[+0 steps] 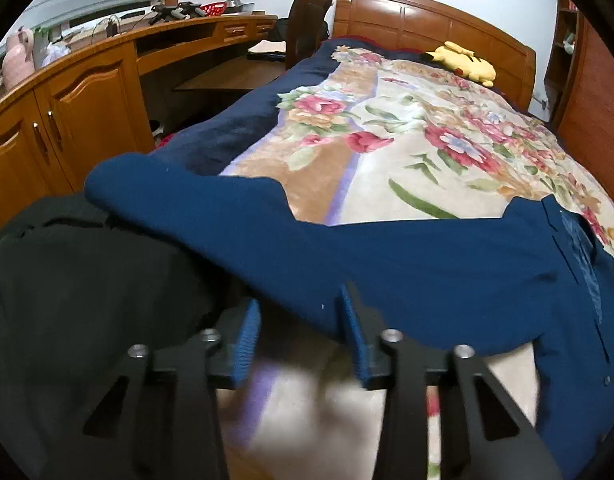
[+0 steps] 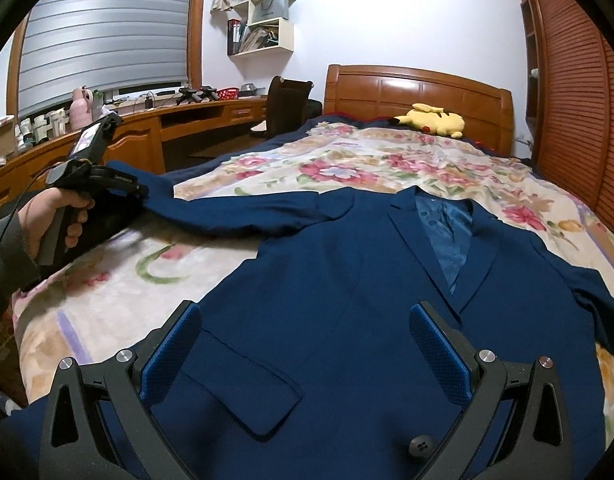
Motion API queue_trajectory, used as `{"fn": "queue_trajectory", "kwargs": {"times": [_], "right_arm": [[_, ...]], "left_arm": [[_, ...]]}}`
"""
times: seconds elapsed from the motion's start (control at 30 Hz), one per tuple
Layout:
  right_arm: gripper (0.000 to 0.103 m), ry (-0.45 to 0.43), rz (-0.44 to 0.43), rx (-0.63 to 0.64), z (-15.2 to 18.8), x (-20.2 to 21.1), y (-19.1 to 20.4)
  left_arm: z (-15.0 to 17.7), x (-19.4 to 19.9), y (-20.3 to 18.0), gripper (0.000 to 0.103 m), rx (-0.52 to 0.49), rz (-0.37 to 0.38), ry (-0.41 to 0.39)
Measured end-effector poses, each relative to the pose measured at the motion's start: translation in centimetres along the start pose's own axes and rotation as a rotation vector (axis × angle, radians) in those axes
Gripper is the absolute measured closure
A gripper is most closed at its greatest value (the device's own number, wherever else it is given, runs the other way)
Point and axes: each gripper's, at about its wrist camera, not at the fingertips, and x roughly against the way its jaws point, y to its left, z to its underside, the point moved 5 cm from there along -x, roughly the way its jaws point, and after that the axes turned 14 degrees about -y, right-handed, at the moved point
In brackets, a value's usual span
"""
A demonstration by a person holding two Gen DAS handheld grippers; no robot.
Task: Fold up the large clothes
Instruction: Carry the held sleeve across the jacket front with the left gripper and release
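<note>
A navy blue suit jacket (image 2: 347, 264) lies face up on the floral blanket (image 2: 347, 160), its collar toward the headboard. Its left sleeve (image 1: 347, 256) stretches out sideways toward the bed's edge. In the left wrist view my left gripper (image 1: 299, 300) hangs over the sleeve's near edge. Its blue pads (image 1: 247, 336) stand apart, with the sleeve's edge at their tips and blanket showing in the gap. The right wrist view shows a hand holding the left gripper (image 2: 141, 194) close to the cuff. My right gripper (image 2: 305, 312) is wide open above the jacket's lower front, near a pocket flap (image 2: 247, 392).
A black cloth (image 1: 87, 280) lies at the bed's left edge beside the sleeve. A yellow plush toy (image 2: 431, 120) rests by the wooden headboard (image 2: 419, 88). Wooden cabinets and a desk (image 1: 87, 92) run along the left, with a chair (image 2: 287, 104). Slatted wardrobe doors (image 2: 567, 100) stand on the right.
</note>
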Motion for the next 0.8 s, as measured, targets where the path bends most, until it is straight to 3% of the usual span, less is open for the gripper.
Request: {"fn": "queue_trajectory", "kwargs": {"times": [0.1,0.17,0.27,0.4,0.67,0.8], "right_arm": [[0.0,0.0,-0.006,-0.004,0.0,0.2,0.0],[0.0,0.0,-0.011,-0.005,0.0,0.4,-0.1],[0.0,-0.002,0.01,0.016,-0.3,0.8,-0.7],[0.0,-0.004,0.042,-0.006,-0.4,1.4,-2.7],[0.0,-0.021,0.135,-0.063,-0.6,3.6,-6.8],[0.0,-0.023,0.158,-0.09,-0.5,4.3,-7.5]], "left_arm": [[-0.5,0.6,-0.4,0.099,-0.019,0.002,-0.021],[-0.8,1.3,-1.5,0.101,-0.052,0.022,-0.033],[-1.8,2.6,-3.1,0.101,-0.123,0.033,-0.069],[-3.3,5.8,-6.1,0.101,-0.159,0.103,-0.129],[-3.2,13.3,-15.5,0.101,-0.266,0.307,-0.218],[-2.3,16.1,-19.3,0.101,-0.291,0.391,-0.222]]}}
